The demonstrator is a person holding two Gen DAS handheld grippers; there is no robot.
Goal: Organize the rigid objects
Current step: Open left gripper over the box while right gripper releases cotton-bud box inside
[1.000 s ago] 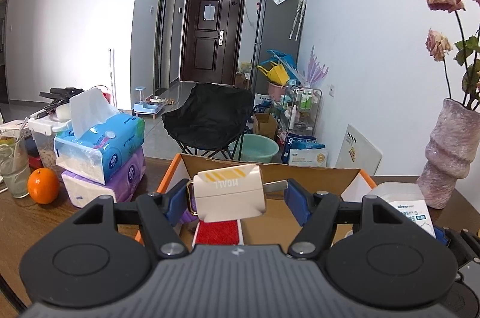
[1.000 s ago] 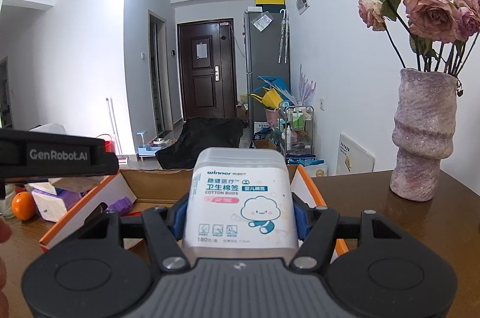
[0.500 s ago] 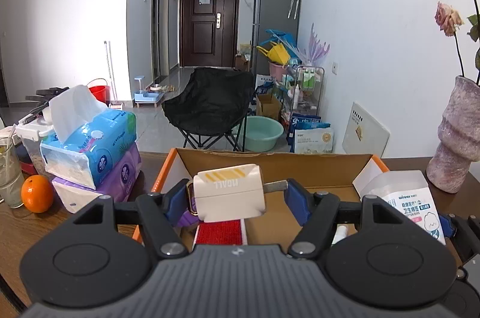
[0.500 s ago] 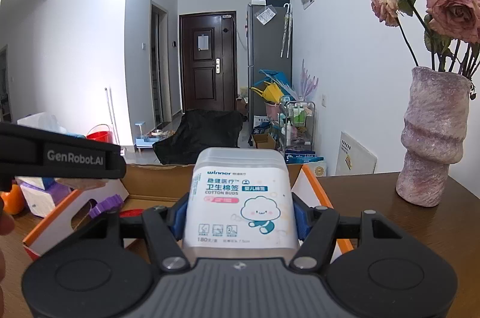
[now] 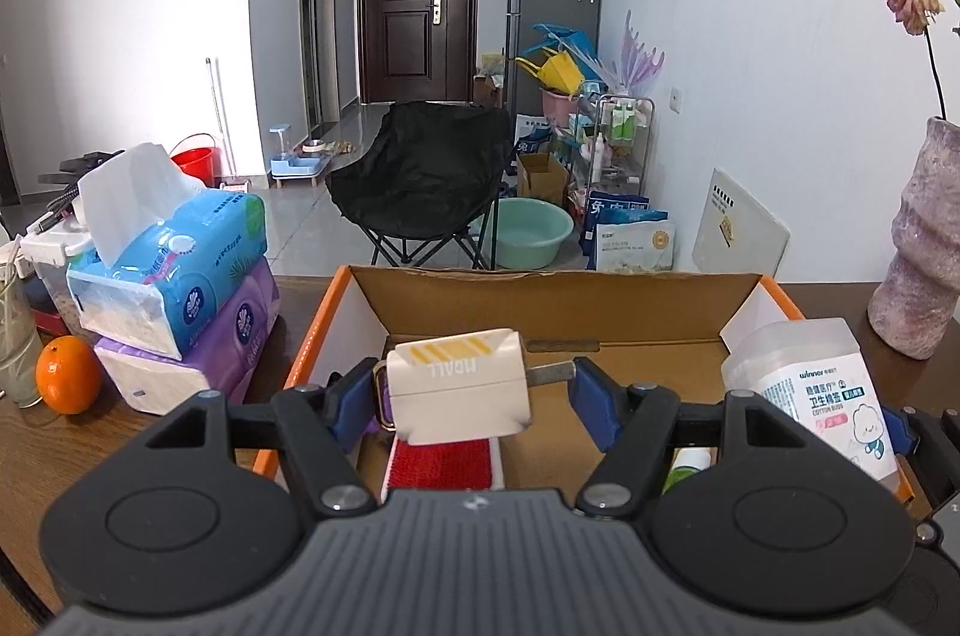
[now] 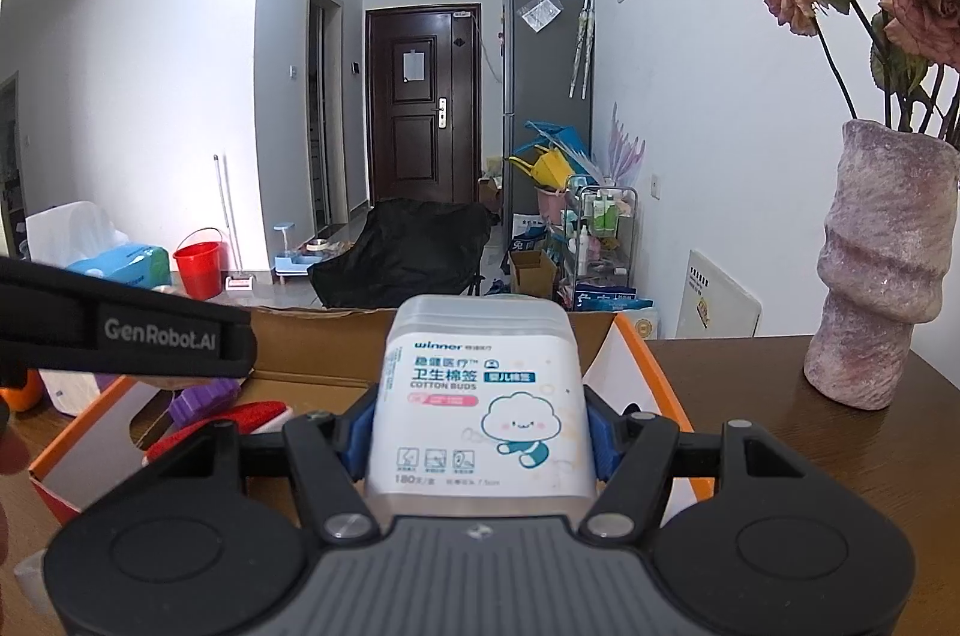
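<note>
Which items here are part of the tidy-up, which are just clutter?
Job:
- cotton buds box, gripped in right tool
- white charger plug, gripped in left tool
- cardboard box
- red brush inside the box

Lying about:
- tissue packs
- orange
- vase

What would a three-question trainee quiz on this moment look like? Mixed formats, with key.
1. True or false: the right gripper is empty.
2. What lies in the box under the left gripper? A) red brush B) orange C) vase
3. Fill in: the left gripper's jaws are shut on a cream ____.

Key:
1. False; its jaws grip the cotton buds tub.
2. A; the red brush lies on the box floor, while the orange and vase stand on the table outside it.
3. Plug, its prongs against the right-hand pad.
</note>
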